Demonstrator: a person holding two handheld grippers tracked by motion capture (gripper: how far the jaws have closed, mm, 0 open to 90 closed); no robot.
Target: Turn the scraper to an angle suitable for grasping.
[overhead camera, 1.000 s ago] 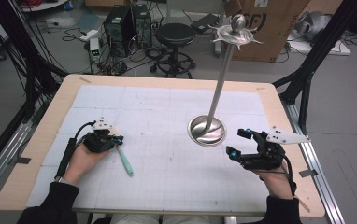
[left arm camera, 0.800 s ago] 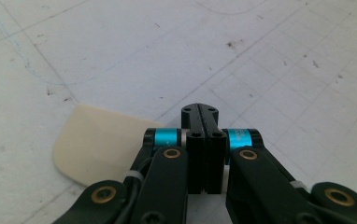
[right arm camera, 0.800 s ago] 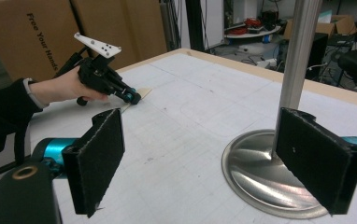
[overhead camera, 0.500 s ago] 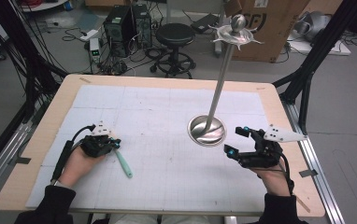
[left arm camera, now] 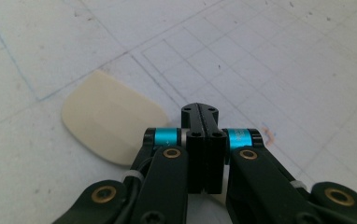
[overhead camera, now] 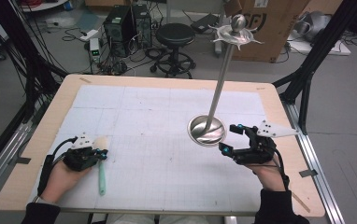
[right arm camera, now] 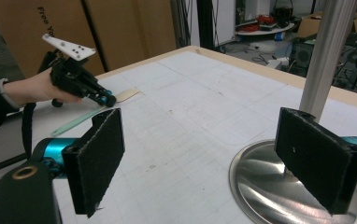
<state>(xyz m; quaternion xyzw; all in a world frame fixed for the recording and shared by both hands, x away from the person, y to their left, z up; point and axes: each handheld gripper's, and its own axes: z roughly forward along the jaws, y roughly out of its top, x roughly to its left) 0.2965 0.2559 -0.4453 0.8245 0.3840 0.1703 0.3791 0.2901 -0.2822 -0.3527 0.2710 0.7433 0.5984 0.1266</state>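
Black and pressed flat together, the jaws of the left claw (left arm camera: 200,112) meet with nothing between them, tipped down at the white gridded mat (overhead camera: 167,135) on the desk (overhead camera: 69,93). In the left gripper view the cream blade of a spatula (left arm camera: 111,116) lies flat on the mat just beside the closed tips, on their left, and apart from them as far as that view tells. From the high view the left claw (overhead camera: 103,154) sits near the desk's front left corner, the hand (overhead camera: 62,175) wrapped round its body, and the spatula (overhead camera: 101,161) runs along its right side: cream head away from the person, pale green handle pointing back toward the front edge.

The right claw (right arm camera: 204,158) stands wide, its two felt-faced pads well apart and gripping nothing. Between and beyond them lies the round steel base (right arm camera: 265,186) of a tall metal stand; the right-hand pad hangs over the base's near edge, though contact cannot be judged. In the high view the right claw (overhead camera: 230,137) rests just beside that base (overhead camera: 206,130), at its right, and the stand's slim pole (overhead camera: 221,79) leans up to a ball-topped, winged head (overhead camera: 236,33). The two claws are well apart, the spatula on the opposite side of the mat from the stand.
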